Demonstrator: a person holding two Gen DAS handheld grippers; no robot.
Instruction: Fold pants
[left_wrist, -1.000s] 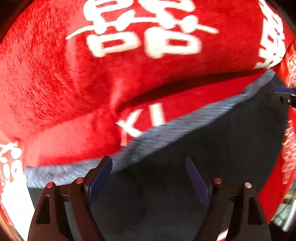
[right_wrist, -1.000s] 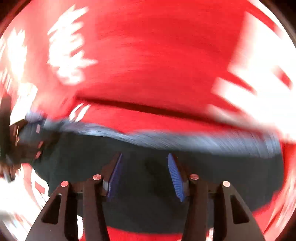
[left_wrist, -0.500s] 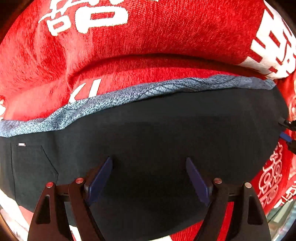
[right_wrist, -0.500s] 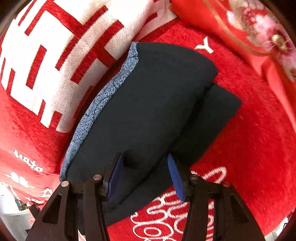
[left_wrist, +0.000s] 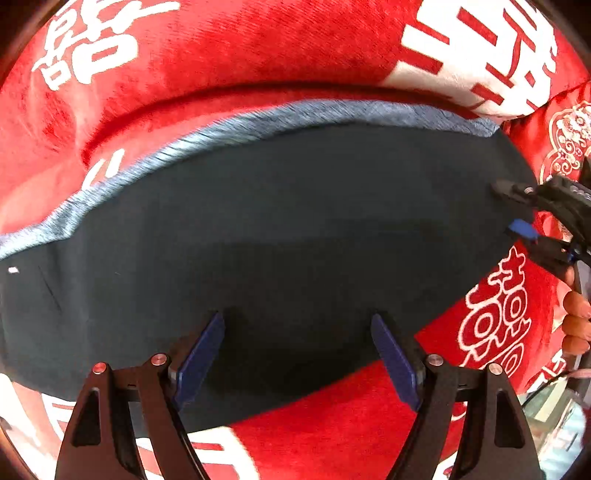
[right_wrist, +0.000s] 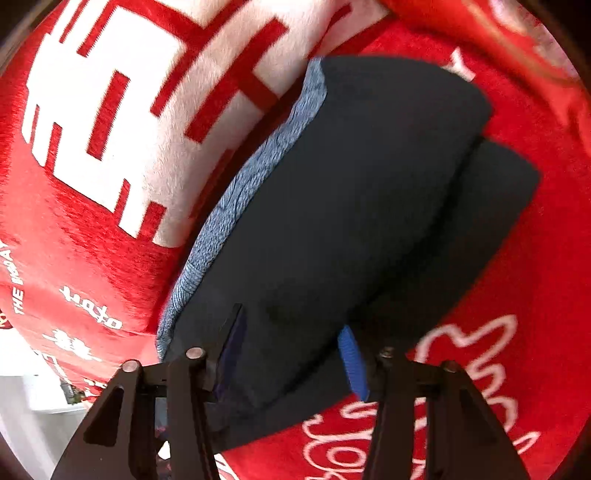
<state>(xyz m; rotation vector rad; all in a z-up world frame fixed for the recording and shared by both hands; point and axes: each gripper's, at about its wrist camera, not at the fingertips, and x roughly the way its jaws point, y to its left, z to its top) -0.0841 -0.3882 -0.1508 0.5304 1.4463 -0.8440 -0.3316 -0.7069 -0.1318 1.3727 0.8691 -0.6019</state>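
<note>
A red plush blanket (left_wrist: 332, 435) with big white characters covered the whole work surface, bunched into a ridge behind the garment; only a sliver of pale, cluttered room showed at the frame edges, too blurred for me to read. On it lay the pants (left_wrist: 277, 236), dark, with a speckled blue waistband (left_wrist: 221, 129) along the far edge, already doubled so one layer sat stepped over another in the right wrist view. I had the left gripper (left_wrist: 297, 354) low over the near edge, jaws spread wide and holding nothing, which I judged left it free to take that hem. The right gripper (right_wrist: 291, 354) sat at the pants' end, jaws parted astride the folded edge, pads (right_wrist: 352, 363) not pressed together, apparently poised to pinch for the next fold.
</note>
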